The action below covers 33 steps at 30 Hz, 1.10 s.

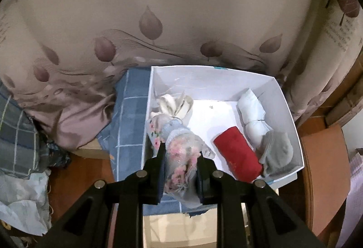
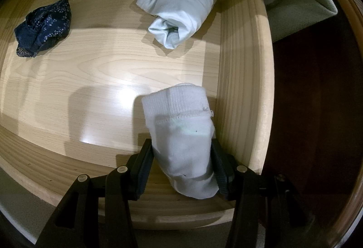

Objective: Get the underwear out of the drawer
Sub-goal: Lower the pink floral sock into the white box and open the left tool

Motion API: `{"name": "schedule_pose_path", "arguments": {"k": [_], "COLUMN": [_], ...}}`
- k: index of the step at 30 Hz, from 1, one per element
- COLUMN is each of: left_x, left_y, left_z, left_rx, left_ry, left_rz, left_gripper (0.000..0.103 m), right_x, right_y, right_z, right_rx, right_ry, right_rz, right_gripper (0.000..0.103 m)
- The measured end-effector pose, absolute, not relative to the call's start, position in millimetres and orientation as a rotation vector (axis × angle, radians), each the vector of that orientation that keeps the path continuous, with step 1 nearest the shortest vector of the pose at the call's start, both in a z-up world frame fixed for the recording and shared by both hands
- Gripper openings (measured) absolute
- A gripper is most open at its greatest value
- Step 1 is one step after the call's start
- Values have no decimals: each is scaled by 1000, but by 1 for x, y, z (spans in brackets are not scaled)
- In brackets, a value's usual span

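We see two black grippers, each viewed from its own wrist camera. The left gripper [image 1: 180,155] is clenched on a floral bundle [image 1: 181,157], a soft roll of pale cloth with pink flowers and a blue-grey knitted band, held over the near left corner of a white box [image 1: 292,125]. In that box lie a red roll [image 1: 237,155], a grey roll [image 1: 275,150] and a white roll [image 1: 251,109] along its right side. The right gripper [image 2: 181,149] points steeply down into a light wooden drawer [image 2: 240,66] and grasps a white ribbed garment [image 2: 181,130] by the right wall. Farther in the drawer rest a pale blue roll [image 2: 179,7] and, to the left, a crumpled navy patterned piece [image 2: 43,26].
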State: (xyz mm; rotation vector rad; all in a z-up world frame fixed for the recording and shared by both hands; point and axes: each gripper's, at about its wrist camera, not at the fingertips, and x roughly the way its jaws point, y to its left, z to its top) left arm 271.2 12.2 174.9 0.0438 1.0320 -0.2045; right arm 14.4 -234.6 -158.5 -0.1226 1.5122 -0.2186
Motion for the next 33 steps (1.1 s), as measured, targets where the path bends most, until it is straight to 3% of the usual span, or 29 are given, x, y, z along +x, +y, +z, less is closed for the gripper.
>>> {"name": "schedule_pose_path", "arguments": {"k": [11, 13, 19, 33], "left_x": [287, 286, 281, 256], "left_y": [-19, -20, -22, -14], "left_z": [139, 139, 146, 162], "left_rx": [68, 59, 67, 110], "left_ry": [1070, 1070, 1063, 1077], "left_rz": [-238, -244, -263, -270], "left_gripper": [27, 38, 49, 52], "right_x": [14, 13, 13, 15], "right_y": [-234, -235, -234, -233], "right_z": [-158, -158, -158, -158], "right_rx": [-122, -122, -121, -127], "right_ry": [1509, 1508, 1508, 1514], "right_rz": [-219, -220, -220, -226], "right_gripper": [47, 47, 47, 47]}}
